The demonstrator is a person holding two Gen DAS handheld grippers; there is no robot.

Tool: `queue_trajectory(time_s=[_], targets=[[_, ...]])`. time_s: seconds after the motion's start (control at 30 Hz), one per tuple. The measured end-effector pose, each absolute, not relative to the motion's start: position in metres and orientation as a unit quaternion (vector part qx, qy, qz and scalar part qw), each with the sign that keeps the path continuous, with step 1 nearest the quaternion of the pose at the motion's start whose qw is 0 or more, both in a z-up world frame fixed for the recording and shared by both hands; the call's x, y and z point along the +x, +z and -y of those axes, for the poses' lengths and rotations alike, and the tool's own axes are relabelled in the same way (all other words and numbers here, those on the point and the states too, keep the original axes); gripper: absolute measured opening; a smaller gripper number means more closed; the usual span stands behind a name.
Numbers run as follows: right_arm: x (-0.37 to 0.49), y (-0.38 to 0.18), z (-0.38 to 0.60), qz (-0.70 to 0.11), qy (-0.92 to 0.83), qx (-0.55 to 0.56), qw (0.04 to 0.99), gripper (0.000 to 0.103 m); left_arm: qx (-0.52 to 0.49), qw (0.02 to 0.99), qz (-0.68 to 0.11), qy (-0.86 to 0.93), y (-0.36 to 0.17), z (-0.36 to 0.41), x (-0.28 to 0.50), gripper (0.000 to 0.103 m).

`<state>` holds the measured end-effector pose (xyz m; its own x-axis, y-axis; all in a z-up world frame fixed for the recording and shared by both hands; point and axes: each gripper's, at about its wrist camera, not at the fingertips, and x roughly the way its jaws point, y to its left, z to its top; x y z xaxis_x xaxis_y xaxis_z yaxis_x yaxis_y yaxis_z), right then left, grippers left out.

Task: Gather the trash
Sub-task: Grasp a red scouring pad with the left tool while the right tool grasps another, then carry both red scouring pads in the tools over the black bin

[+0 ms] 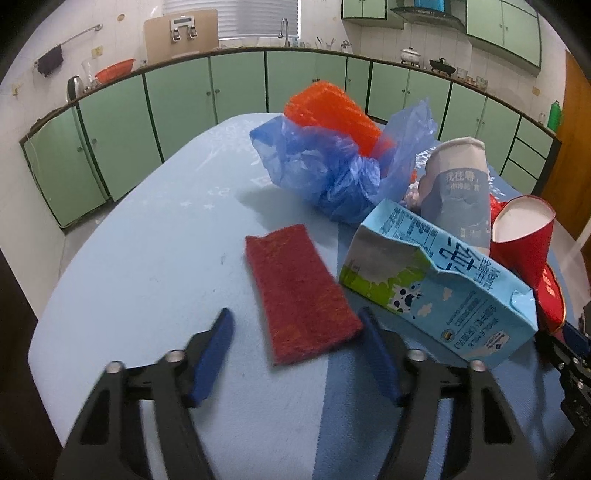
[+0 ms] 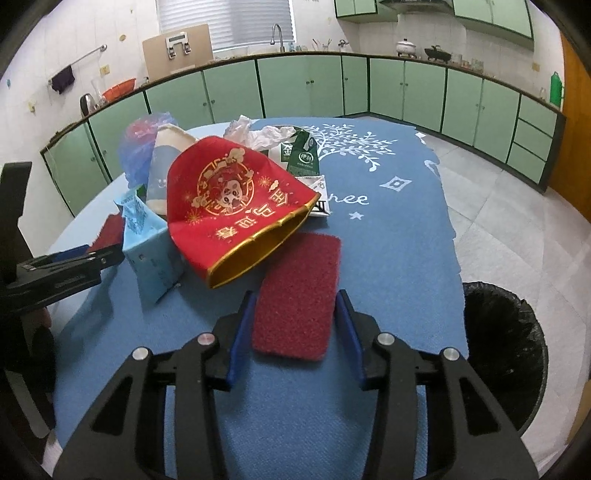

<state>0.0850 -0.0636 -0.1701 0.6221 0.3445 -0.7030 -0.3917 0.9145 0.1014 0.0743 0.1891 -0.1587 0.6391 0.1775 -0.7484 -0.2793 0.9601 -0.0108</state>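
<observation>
Now | right gripper (image 2: pixel 295 325) clamped on red scouring pad (image 2: pixel 299 295), likely bound for the black-lined bin (image 2: pixel 506 343) at 4 o'clock | left gripper (image 1: pixel 295 354) parted astride second red pad (image 1: pixel 299 291), not pinching | milk carton (image 1: pixel 439 280) at 2 o'clock.

Pretty standard kitchen: a long run of mint-green base cabinets (image 1: pixel 236 85) wraps around the room, with matching wall cabinets (image 1: pixel 502 29) up top. White tiled walls (image 2: pixel 66 40), a window with blinds (image 2: pixel 225 22) behind the faucet (image 2: pixel 277 35). Pale tile floor (image 2: pixel 517 206), wooden door (image 1: pixel 570 147) on the right. The table (image 2: pixel 399 229) wears a blue cloth with white tree print.
</observation>
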Motion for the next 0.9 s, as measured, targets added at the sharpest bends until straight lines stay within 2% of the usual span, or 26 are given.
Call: queue_trajectory(time_s=[0.03,0.07,0.4,0.9], targets=[[0.085,-0.169,0.065,-0.382,0.204,-0.028,0.901,0.041,-0.060,0.904,-0.405,0.120,-0.158,-0.187,0.074,0.051],[0.085,-0.167,0.066,-0.380,0.203,-0.028,0.902,0.041,-0.057,0.905,-0.405,0.113,-0.157,-0.185,0.075,0.049],[0.076,-0.142,0.074,-0.338,0.169,-0.074,0.923,0.041,-0.067,0.913,-0.387,0.112,-0.140,-0.181,0.069,0.048],[0.079,-0.101,0.094,-0.295,0.163,-0.036,0.941,0.041,-0.060,0.944,-0.318,0.066,-0.078,-0.151,0.060,0.048]])
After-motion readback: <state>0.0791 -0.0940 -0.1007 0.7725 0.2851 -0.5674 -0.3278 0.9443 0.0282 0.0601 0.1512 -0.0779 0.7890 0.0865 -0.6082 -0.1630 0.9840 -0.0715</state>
